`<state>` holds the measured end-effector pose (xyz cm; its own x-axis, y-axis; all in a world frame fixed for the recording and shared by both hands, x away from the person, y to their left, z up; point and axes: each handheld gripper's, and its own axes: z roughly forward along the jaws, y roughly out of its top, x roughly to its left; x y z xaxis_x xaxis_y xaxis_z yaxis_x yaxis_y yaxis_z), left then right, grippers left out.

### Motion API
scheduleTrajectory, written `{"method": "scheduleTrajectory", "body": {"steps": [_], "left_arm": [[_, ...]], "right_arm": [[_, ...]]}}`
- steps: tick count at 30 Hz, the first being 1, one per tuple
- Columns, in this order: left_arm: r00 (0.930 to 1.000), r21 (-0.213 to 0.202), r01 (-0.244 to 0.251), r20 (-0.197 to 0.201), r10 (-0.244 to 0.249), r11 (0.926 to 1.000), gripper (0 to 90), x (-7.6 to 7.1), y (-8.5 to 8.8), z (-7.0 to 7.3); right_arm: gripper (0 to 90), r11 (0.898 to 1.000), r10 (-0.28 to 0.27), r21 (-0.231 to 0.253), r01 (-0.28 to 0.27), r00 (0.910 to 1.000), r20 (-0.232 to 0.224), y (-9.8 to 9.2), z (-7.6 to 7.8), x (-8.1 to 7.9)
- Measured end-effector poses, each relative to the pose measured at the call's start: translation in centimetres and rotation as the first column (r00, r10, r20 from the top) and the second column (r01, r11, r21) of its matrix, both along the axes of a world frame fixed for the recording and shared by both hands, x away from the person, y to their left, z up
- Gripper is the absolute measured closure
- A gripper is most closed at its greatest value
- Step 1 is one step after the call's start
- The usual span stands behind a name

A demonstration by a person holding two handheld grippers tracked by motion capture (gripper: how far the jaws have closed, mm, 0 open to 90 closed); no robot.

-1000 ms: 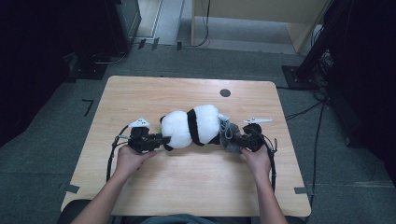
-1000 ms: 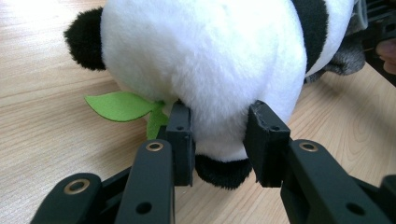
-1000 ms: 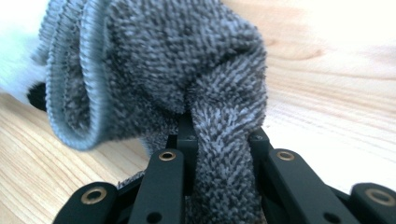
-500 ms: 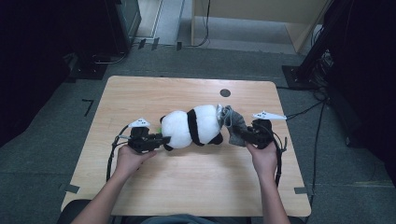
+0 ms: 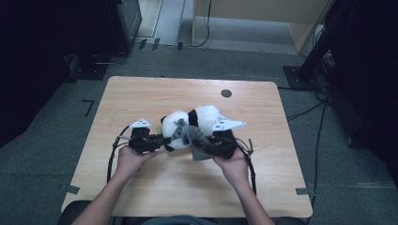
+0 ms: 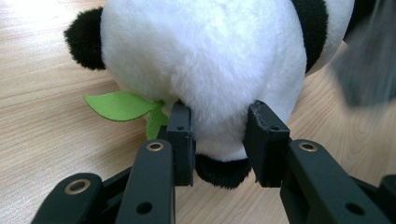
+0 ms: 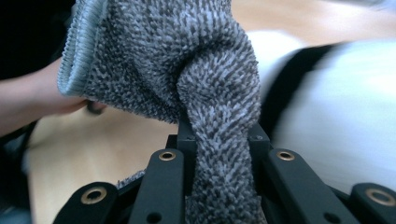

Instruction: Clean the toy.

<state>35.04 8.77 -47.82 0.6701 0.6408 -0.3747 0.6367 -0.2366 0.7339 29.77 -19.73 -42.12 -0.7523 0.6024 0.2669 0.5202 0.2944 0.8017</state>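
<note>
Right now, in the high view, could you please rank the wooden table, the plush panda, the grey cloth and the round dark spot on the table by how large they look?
1. Wooden table
2. Plush panda
3. Grey cloth, bunched up and partly hidden, so its full size is unsure
4. Round dark spot

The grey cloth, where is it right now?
In the high view the grey cloth lies draped over the toy panda at mid-table, pinched in the right gripper.
</note>
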Motion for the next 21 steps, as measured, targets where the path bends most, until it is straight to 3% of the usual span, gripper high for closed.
{"method": "scheduleTrajectory", "body": {"steps": [4, 6, 8, 12, 21], "left_arm": [[1.0000, -0.002, -0.001, -0.002, 0.001, 1.0000, 65.8, 0.0, 0.0, 0.0], [1.0000, 0.000, 0.002, 0.000, -0.002, 1.0000, 65.9, 0.0, 0.0, 0.0], [1.0000, 0.002, 0.003, -0.001, -0.003, 1.0000, 66.0, 0.0, 0.0, 0.0], [1.0000, -0.001, 0.003, -0.001, -0.003, 1.0000, 66.1, 0.0, 0.0, 0.0], [1.0000, -0.006, 0.003, 0.000, -0.003, 1.0000, 66.2, 0.0, 0.0, 0.0]], "right_arm": [[76.0, 0.995, 0.082, -0.050, -0.084, 0.9951, -0.056, 2.7, -2.7, 0.3], [76.0, 0.992, 0.088, -0.085, -0.095, 0.9928, -0.081, 3.5, -4.0, 0.7], [76.0, 0.988, 0.070, -0.134, -0.080, 0.9945, -0.078, 3.6, -4.9, 1.1], [75.6, 0.990, 0.016, -0.141, -0.027, 0.9965, -0.082, 1.8, -5.7, 1.9], [75.5, 0.986, -0.074, -0.153, 0.061, 0.9938, -0.083, -2.2, -5.3, 2.3]]}}
